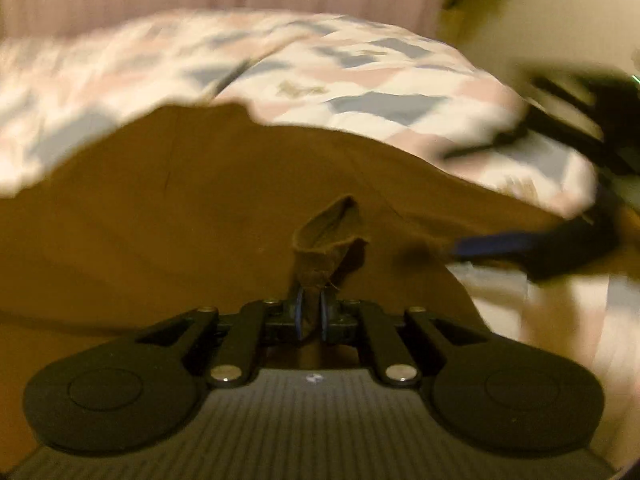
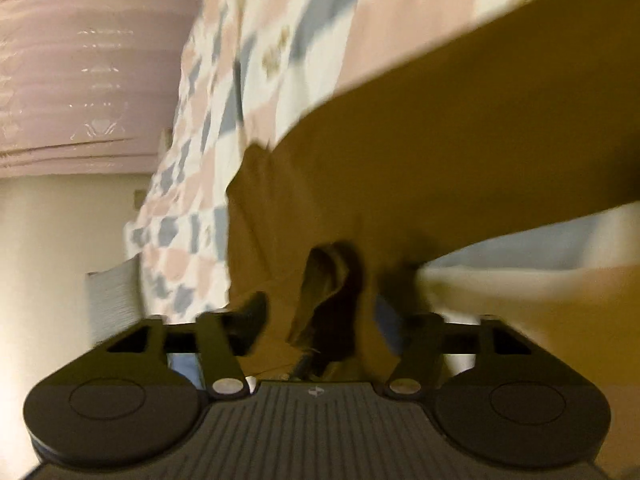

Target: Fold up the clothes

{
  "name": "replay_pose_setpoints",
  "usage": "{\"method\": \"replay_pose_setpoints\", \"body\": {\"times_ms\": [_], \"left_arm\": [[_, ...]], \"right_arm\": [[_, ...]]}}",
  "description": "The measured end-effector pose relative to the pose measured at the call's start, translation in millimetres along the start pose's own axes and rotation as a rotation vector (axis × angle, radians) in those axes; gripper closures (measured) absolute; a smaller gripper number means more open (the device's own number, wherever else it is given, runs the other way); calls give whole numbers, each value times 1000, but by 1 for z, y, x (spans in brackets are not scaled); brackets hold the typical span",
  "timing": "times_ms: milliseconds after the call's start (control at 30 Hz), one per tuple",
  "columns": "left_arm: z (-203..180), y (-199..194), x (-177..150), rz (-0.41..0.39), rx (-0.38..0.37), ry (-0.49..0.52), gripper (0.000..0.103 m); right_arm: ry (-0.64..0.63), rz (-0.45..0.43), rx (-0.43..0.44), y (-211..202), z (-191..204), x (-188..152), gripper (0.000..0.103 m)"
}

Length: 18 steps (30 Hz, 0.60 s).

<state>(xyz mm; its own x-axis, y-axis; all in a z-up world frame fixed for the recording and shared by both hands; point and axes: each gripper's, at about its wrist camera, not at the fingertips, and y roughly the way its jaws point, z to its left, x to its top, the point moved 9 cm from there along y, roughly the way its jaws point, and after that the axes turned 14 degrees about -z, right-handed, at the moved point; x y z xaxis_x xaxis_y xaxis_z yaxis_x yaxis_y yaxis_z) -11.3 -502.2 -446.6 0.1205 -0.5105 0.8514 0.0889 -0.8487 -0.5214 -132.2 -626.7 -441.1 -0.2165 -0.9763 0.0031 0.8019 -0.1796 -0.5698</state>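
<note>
Between the blue pads of the left gripper [image 1: 310, 314] sits a pinched corner of the brown garment [image 1: 180, 216], squeezed tight. Past those fingers the brown cloth spreads wide over a patchwork bedspread [image 1: 360, 80]. Off to their right, blurry, is the other gripper.

Over at the right gripper [image 2: 322, 344], the fingers look spread apart, with a bunched fold of the same brown cloth between them. I cannot tell if they really hold it. Beyond lies the bedspread and a pink curtain [image 2: 80, 60].

I think that loose fold could slip out, because everything looks blurry and fast. Then the fold would go crooked.
</note>
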Motion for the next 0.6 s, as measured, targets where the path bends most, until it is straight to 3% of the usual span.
{"method": "replay_pose_setpoints", "body": {"times_ms": [67,233,333,367,400,433,467,600], "left_arm": [[-17,-4,0,-32,-35,155,95],[-40,-9,-20,-52,-104,314,92],[-33,-13,-22,-49,-102,281,92],[-28,-18,-23,-49,-97,264,92],[-21,-24,-23,-47,-90,243,90],[-11,-31,-24,-39,-77,213,89],[1,-38,-26,-30,-60,183,88],[64,-63,-33,21,63,89,87]], "right_arm": [[-1,45,-33,19,1,-10,16],[-61,75,-63,43,-1,-29,21],[-194,77,-114,54,4,-34,36],[-244,76,-133,57,6,-36,48],[-293,73,-150,60,8,-37,72],[-343,76,-157,62,13,-39,89],[-392,66,-156,63,21,-40,98],[-641,-55,-114,44,62,-36,100]]}}
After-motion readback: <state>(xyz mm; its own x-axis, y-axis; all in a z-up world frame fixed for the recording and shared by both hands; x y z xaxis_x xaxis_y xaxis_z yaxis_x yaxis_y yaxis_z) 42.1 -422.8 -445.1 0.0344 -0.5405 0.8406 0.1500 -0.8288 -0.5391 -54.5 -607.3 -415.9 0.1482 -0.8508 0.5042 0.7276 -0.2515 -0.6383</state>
